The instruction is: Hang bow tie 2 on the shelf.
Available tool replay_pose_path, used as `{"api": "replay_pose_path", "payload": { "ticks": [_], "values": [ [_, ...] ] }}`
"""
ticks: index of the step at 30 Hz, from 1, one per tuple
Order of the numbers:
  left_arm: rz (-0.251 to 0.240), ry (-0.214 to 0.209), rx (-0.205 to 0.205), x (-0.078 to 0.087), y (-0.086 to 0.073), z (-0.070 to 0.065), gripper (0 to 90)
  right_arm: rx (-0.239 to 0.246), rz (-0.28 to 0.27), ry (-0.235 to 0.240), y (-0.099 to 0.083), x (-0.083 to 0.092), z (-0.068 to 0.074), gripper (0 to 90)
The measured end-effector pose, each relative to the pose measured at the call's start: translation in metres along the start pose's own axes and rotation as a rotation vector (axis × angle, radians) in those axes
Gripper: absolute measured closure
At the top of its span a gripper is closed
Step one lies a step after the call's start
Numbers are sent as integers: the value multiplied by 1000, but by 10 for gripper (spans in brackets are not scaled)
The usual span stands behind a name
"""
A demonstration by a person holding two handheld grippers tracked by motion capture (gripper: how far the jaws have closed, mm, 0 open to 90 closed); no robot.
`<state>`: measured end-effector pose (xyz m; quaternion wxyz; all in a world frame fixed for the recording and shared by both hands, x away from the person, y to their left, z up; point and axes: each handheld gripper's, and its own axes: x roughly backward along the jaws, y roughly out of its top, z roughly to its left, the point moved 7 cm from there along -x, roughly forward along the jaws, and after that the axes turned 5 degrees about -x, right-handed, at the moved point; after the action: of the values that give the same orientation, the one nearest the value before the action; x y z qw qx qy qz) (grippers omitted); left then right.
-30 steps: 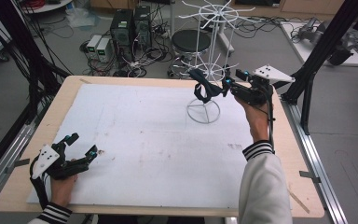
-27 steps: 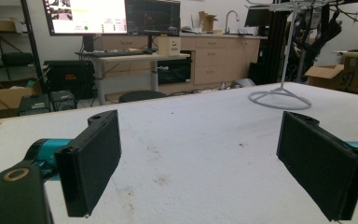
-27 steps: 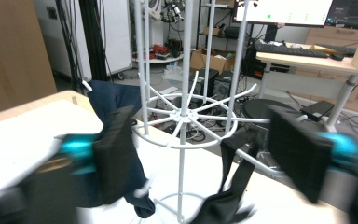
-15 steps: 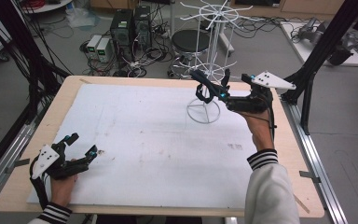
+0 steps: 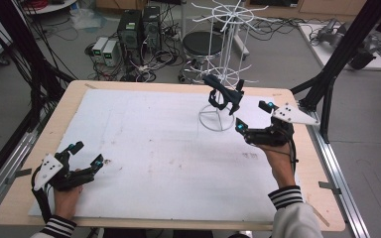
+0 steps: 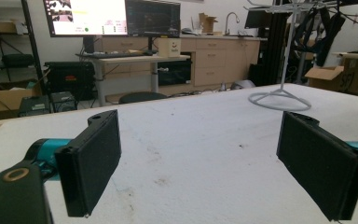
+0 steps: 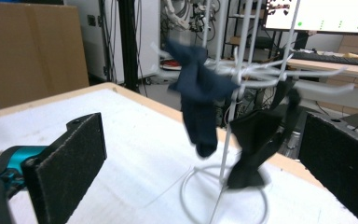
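On the far right part of the bench (image 5: 144, 148), a white wire rack (image 5: 217, 119) stood with two dark socks (image 7: 196, 93) draped over its arms, one navy, one black (image 7: 256, 140). The right gripper (image 5: 252, 121) was just beside the rack's base, apart from the socks; its fingers (image 7: 70, 158) had just been opening and stood wide with nothing between them. The left gripper (image 5: 82, 157) lay at the near left corner, fingers (image 6: 93, 158) spread wide and empty.
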<state>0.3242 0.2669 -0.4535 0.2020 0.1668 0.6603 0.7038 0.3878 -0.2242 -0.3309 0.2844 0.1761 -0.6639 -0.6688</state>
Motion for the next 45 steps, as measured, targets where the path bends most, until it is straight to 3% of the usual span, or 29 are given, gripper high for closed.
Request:
{"api": "replay_pose_path", "payload": {
  "ticks": [10, 18, 25, 29, 32, 34, 45],
  "values": [
    [-2, -2, -1, 0, 0, -1, 142, -5, -29, -8, -47, 16, 20, 7],
    [-3, -1, -4, 0, 0, -1, 142, 23, -46, -31, -79, 25, 31, 7],
    [-3, -1, -4, 0, 0, 0, 142, 39, -63, -65, -102, 32, 36, 7],
    [-6, 0, -5, 0, 0, -1, 142, 26, -30, -85, -117, 31, 35, 7],
    [-6, 0, -6, 0, 0, 0, 142, 44, -36, -102, -127, 29, 34, 7],
    [-6, 0, -5, 0, 0, -1, 142, 26, -26, -114, -136, 27, 33, 7],
    [-6, -1, -5, 1, 0, -1, 142, 42, -74, -125, -135, 30, 35, 7]
  ]
}}
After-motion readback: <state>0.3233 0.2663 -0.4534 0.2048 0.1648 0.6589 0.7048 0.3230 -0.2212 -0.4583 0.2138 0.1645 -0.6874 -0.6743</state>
